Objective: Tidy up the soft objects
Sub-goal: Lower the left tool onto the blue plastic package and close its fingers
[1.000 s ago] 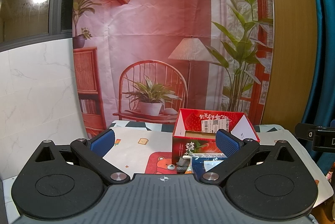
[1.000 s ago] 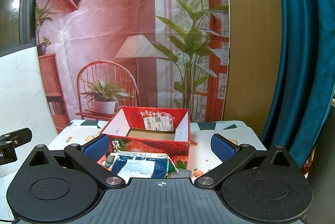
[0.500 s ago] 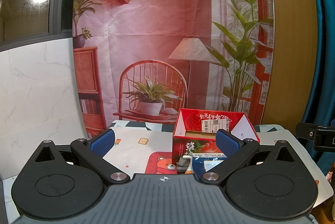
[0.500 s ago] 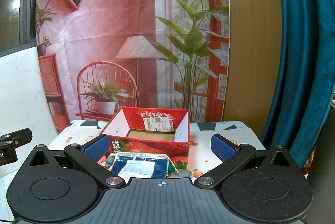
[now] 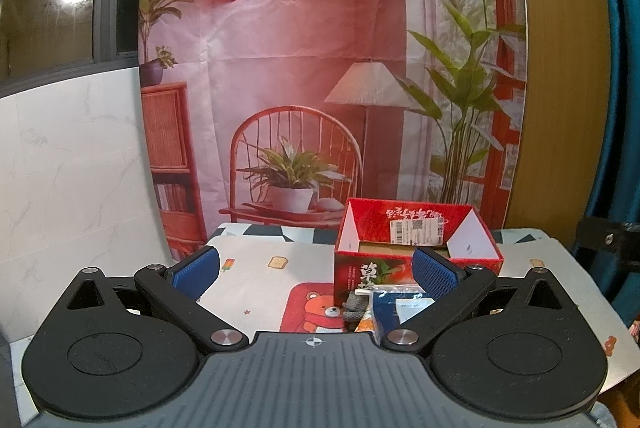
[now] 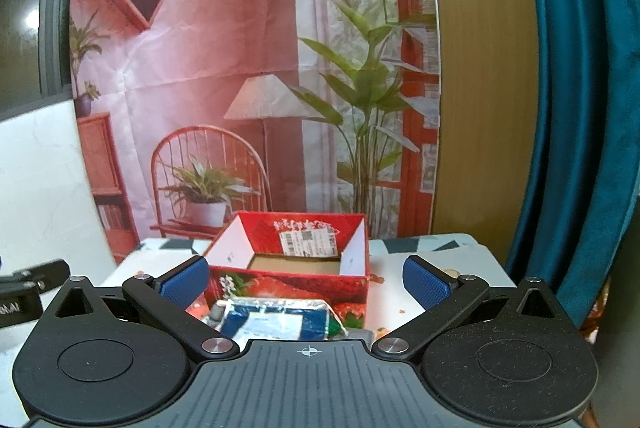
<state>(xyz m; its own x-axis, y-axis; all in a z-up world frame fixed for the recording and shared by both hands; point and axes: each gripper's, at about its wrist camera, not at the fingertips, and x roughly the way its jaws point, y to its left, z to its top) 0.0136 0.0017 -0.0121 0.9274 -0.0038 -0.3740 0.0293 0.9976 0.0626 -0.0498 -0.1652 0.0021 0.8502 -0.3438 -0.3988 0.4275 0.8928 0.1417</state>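
An open red strawberry-print box (image 5: 416,248) (image 6: 292,268) stands on the table, its flaps up and its cardboard floor bare. In front of it lies a pile of soft things: a clear bag with dark blue cloth and a white label (image 6: 272,320) (image 5: 394,304), and a grey knitted piece (image 5: 354,306). My left gripper (image 5: 316,270) hovers open above the table, left of the pile. My right gripper (image 6: 306,278) is open too, hanging above the bag and facing the box. Neither holds anything.
A tablecloth with cartoon prints and a red bear patch (image 5: 316,312) covers the table. A printed backdrop (image 5: 320,68) hangs behind, a white marble wall (image 5: 72,156) stands at the left, and a teal curtain (image 6: 576,108) at the right.
The right gripper has shifted a little to the right and forward, so the box and bag sit more centred between its fingers. The left gripper has hardly moved.
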